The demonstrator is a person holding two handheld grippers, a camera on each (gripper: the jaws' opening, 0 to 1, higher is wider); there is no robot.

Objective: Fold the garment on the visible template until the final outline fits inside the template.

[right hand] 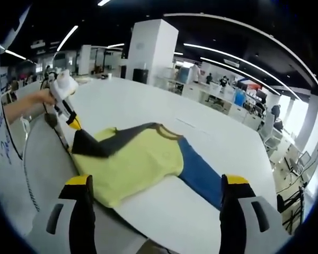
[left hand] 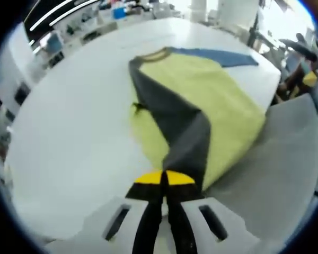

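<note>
1. The garment [right hand: 140,159], a yellow shirt with a grey sleeve, a blue sleeve and an olive collar, lies on a white bench [right hand: 148,114], its lower hem at the bench's near edge in the right gripper view.
2. In the left gripper view the left tool [left hand: 164,179] has its yellow-tipped jaws pressed together on the end of the grey sleeve [left hand: 177,124], which is drawn across the yellow body [left hand: 212,100] of the shirt from the collar at 12 o'clock down to the tool at 6 o'clock.
3. In the right gripper view the same left tool appears at 9 o'clock, held by a person's hand [right hand: 42,97], pinching the grey sleeve tip just above the shirt's left corner.
4. The right tool [right hand: 156,182] stands wide open with nothing between its jaws, which rise at 7 and 5 o'clock in its own view; it hangs near the hem, apart from the cloth.
5. The blue sleeve [right hand: 199,172] lies flat, stretched toward 4 o'clock in the right gripper view.
6. A grey surface [left hand: 286,159] borders the bench along its edge.
</note>
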